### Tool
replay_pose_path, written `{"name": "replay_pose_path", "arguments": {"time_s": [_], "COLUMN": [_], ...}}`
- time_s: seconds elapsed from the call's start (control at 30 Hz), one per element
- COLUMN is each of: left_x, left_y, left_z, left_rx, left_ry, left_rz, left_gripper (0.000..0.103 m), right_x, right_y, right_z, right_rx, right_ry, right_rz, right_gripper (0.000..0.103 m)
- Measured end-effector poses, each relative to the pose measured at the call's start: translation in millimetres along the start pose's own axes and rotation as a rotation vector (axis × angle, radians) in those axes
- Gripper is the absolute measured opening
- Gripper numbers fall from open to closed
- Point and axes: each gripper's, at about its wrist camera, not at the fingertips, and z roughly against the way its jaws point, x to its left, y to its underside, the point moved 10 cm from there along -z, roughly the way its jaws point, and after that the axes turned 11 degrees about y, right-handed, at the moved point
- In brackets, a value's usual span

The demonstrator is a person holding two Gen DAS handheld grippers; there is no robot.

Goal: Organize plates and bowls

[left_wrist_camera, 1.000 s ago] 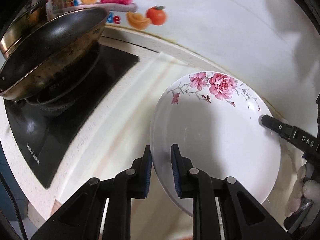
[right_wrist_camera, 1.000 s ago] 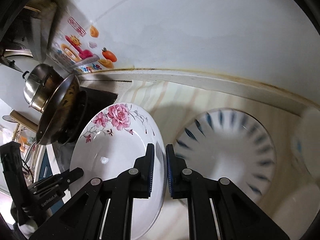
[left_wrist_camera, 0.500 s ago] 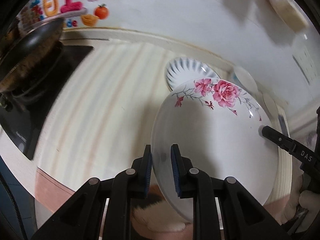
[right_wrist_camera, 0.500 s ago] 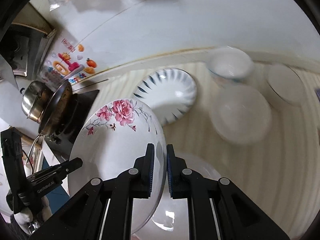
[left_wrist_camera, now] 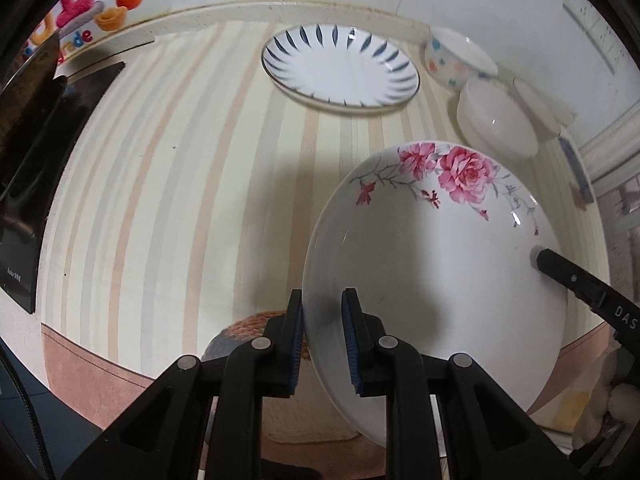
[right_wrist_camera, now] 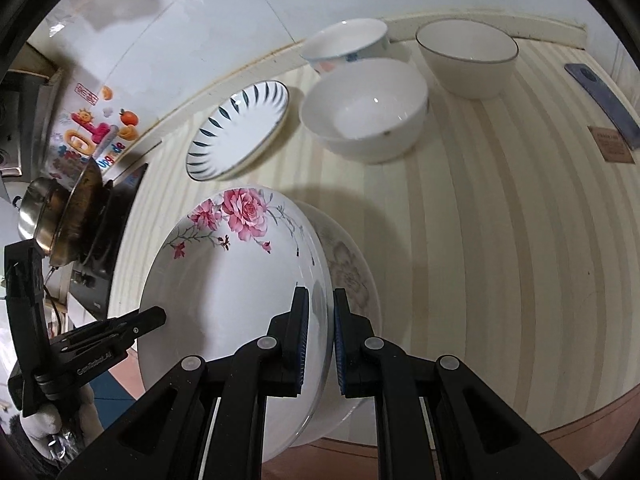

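Note:
Both grippers hold one white plate with pink roses (left_wrist_camera: 440,264) by opposite rims, above the striped counter. My left gripper (left_wrist_camera: 323,340) is shut on its left rim. My right gripper (right_wrist_camera: 318,340) is shut on its right rim; the plate (right_wrist_camera: 232,292) is tilted over a second floral plate (right_wrist_camera: 348,268) lying on the counter beneath. A blue-leaf plate (left_wrist_camera: 340,68) (right_wrist_camera: 240,128) lies at the back. A large white bowl (right_wrist_camera: 364,112), a grey-rimmed bowl (right_wrist_camera: 468,56) and a dotted bowl (right_wrist_camera: 344,44) (left_wrist_camera: 456,60) stand behind.
A stove (right_wrist_camera: 104,240) with a wok (right_wrist_camera: 76,204) and a steel pot (right_wrist_camera: 34,212) is at the left. A phone (right_wrist_camera: 604,108) and a brown card (right_wrist_camera: 610,144) lie at the counter's right. The counter's front edge (left_wrist_camera: 100,364) is close. A tiled wall runs behind.
Both grippers carried the rose plate to the right, away from the stove, across the counter. It now hangs over the second floral plate, with the bowls in view.

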Motion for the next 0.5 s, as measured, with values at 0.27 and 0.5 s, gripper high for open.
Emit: {"name": "replay_pose_path", "arguments": {"time_s": [0.27,0.5], "left_x": [-2.0,-7.1], "left_y": [-2.9,-12.1], "left_z": [-10.1,-10.2], "left_rx": [0.029,0.010], "left_ry": [-0.032,-0.073], "left_rz": [-0.023,-0.063], "left_gripper": [0.016,0.016], "right_x": [-8.4,-10.6], "right_y": [-3.2,-2.7], "right_z": [-15.9,-19.4], "right_rx": [0.020,0.037], "right_ry": [0.018,0.013], "right_rz": [-0.009,-0.008], "right_gripper": [0.013,0.013]}}
